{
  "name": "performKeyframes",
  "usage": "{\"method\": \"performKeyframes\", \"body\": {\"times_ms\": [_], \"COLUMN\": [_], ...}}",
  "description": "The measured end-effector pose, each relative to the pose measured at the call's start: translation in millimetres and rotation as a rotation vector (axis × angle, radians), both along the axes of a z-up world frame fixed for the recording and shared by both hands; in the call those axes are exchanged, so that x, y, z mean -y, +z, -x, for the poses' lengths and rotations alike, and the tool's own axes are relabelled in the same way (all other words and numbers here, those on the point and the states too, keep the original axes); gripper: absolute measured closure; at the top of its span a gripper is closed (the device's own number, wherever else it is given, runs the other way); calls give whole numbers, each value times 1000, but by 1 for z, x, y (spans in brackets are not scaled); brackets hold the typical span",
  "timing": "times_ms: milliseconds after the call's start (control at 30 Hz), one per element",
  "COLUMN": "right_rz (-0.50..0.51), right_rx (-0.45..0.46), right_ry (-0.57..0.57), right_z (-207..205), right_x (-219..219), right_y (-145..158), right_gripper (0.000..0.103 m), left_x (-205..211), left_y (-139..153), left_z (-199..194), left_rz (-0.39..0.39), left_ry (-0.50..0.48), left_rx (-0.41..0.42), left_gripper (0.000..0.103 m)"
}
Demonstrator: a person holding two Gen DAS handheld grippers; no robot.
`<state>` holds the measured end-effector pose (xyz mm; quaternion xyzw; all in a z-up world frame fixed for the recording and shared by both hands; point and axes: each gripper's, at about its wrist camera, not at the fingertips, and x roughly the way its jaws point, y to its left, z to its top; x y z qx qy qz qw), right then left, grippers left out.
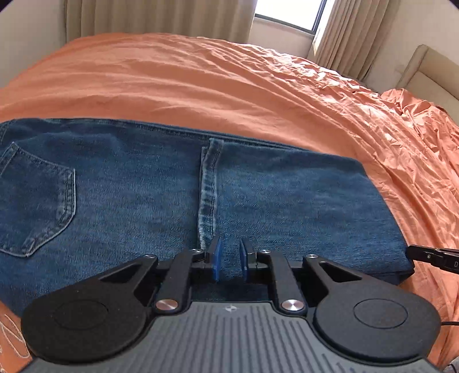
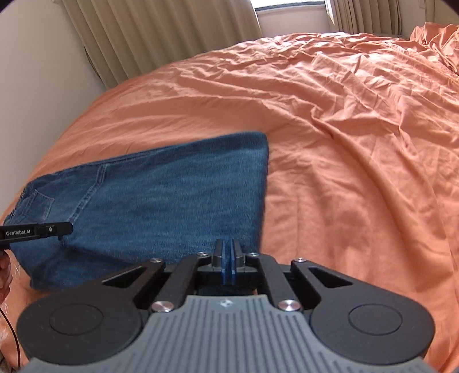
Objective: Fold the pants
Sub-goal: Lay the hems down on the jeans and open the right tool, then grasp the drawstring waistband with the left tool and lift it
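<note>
**Folded jeans on the orange bed, both my grippers at the near edge**

The pants [image 1: 172,200], blue denim jeans, lie folded flat on the bed [image 1: 229,86], which is covered by a wrinkled orange sheet. Through my left wrist camera I see a back pocket [image 1: 37,200] at the left and a hem band [image 1: 208,189] running across the middle of the cloth toward me. My left gripper [image 1: 229,262] sits at the near edge of the denim, just right of that hem band; its jaws stand slightly parted with denim showing in the gap, and I cannot tell whether they pinch any cloth.

My right gripper [image 2: 228,265] is at the near right corner of the fold, its jaws pressed nearly together. Whether fabric is caught between them I cannot tell; the denim there is blurred. The tip of my left gripper shows at the left of this view, over the jeans' near edge. Beige curtains [image 2: 160,37] and a window [image 1: 289,13] stand beyond the bed.
</note>
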<state>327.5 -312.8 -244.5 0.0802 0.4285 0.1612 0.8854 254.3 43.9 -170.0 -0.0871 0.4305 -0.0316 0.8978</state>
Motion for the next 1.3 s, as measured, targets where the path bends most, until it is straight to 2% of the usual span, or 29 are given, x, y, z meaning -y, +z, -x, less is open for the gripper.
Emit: {"method": "performKeyframes", "body": {"times_ms": [67, 133, 267, 433, 567, 633, 767, 867, 967, 1067, 1167, 1300], "right_rz": [38, 62, 111, 106, 128, 121, 107, 89, 84, 80, 98, 136], "right_rx": [-39, -67, -53, -17, 84, 136, 245, 267, 287, 273, 261, 229], "right_ry": [17, 34, 63, 55, 82, 112, 198, 241, 284, 343, 378, 412], "right_z": [-1, -2, -2, 3, 20, 24, 30, 27, 24, 17, 9, -11], "right_x": [-3, -7, -15, -10, -16, -23, -52, -77, -101, -127, -153, -191], "right_y": [-10, -20, -31, -23, -2, 6, 21, 30, 38, 43, 47, 46], "right_gripper": [103, 103, 103, 103, 103, 103, 102, 101, 101, 101, 101, 101], "left_x": [-2, -3, -4, -6, -21, -36, -81, -123, -173, -228, -269, -309], "left_y": [-8, -16, -26, -12, 10, 21, 39, 50, 53, 47, 32, 2], "left_z": [-3, -4, -7, -3, 26, 42, 71, 91, 111, 132, 143, 139], "left_rz": [11, 13, 24, 37, 101, 120, 198, 240, 328, 444, 521, 617], "left_ry": [2, 1, 16, 30, 44, 73, 200, 338, 490, 652, 815, 910], "left_rx": [-35, -48, -78, -87, -11, 25, 79, 135, 187, 234, 268, 269], "left_gripper": [98, 98, 98, 97, 71, 67, 61, 53, 52, 50, 49, 48]}}
